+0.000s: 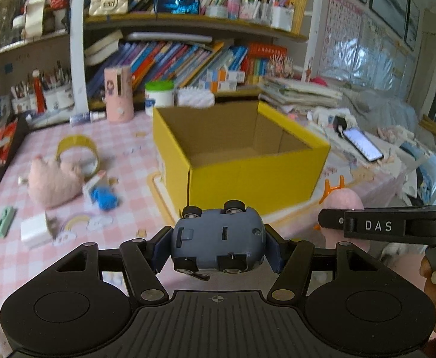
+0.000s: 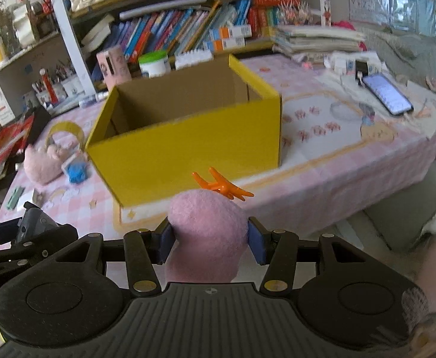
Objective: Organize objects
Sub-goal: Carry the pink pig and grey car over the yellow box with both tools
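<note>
My left gripper (image 1: 218, 246) is shut on a grey-blue toy car (image 1: 218, 238), held belly up in front of the open yellow cardboard box (image 1: 247, 176). My right gripper (image 2: 210, 243) is shut on a pink plush toy with orange feet (image 2: 207, 223), held near the box's front wall (image 2: 188, 155). The box looks empty inside. The right gripper and its plush also show at the right of the left wrist view (image 1: 376, 226). The car shows at the left edge of the right wrist view (image 2: 34, 220).
On the pink checked tablecloth left of the box lie a pink plush (image 1: 53, 182), a yellow tape roll (image 1: 77, 149), a blue toy (image 1: 104, 198), a white block (image 1: 35, 232) and a green item (image 1: 4, 220). A phone (image 2: 386, 94) lies at the right. Bookshelves stand behind.
</note>
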`<state>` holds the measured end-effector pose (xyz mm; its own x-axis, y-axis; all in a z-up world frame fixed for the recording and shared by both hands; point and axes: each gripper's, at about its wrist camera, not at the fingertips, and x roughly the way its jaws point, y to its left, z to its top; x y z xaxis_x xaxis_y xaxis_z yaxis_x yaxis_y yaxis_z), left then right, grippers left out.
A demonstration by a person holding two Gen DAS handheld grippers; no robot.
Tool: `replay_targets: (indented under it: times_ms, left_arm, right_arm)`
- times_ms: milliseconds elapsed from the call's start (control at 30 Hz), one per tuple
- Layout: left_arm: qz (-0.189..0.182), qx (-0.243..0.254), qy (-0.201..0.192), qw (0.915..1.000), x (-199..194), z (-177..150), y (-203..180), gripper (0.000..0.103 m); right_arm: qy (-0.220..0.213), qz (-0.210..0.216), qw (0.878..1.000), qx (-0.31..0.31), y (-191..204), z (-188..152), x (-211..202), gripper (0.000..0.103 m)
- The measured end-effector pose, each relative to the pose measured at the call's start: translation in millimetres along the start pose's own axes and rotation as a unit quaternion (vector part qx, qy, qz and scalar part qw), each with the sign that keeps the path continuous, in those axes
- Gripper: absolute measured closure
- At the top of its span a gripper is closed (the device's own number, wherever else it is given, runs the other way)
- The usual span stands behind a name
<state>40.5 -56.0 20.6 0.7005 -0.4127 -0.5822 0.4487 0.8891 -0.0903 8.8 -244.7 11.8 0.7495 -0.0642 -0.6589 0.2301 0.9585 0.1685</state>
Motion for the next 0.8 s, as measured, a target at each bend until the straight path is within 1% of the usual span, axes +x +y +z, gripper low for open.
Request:
replay_targets:
  times_ms: [200, 500, 700, 800]
  left_arm:
    - [0.0, 0.003, -0.033, 0.9995, 13.3, 28.2, -5.7, 0.041]
    - [0.014, -0.004, -0.054, 0.9984, 49.0, 61.1, -13.6, 0.041]
    - [0.033, -0.009, -0.053, 0.998, 74.3, 74.2, -20.4, 0.041]
    - [0.049, 0.0, -0.034, 0.9982, 91.6, 77.4, -24.4, 0.041]
  right_arm:
    - [-0.044, 0.005, 0.999, -0.015, -6.7, 38.5, 6.2, 0.055]
    - [-0.067, 0.028, 0.996, -0.044, -14.1, 89.2, 36.6, 0.055]
    - [-0.073, 0.047, 0.994, -0.071, -19.1, 120.8, 62.1, 0.055]
    - [-0.069, 0.056, 0.992, -0.085, -21.1, 132.9, 77.0, 0.055]
